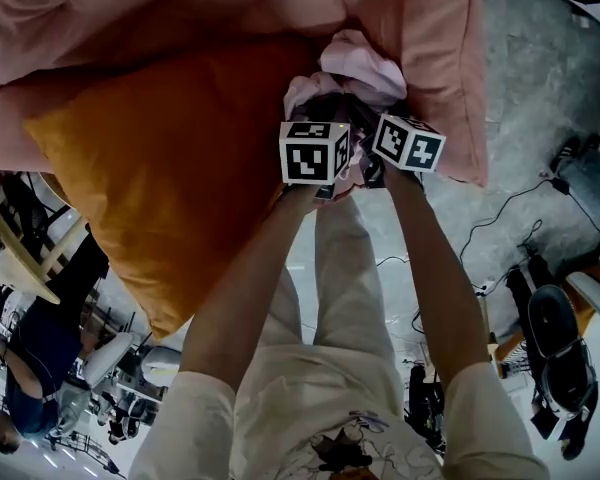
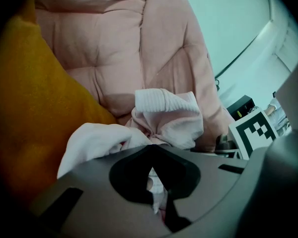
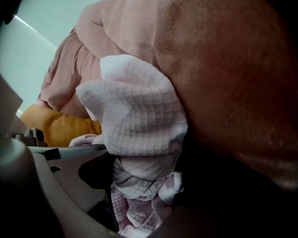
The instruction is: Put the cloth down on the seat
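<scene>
Left gripper [image 2: 153, 185], right gripper [image 3: 121, 202]: both clamped on bunched cloth [image 1: 358, 66] at seat [image 1: 430, 58] edge. Risk: uneven release, cloth slides off.

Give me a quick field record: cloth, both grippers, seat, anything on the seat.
cloth: pale pink waffle weave, bunched, close to the seat's padding; contact unclear
left gripper: fingers shut on cloth
right gripper: fingers shut on cloth
seat: pink, padded
orange cushion: on seat, left of cloth in the head view
status: cloth not released yet
</scene>
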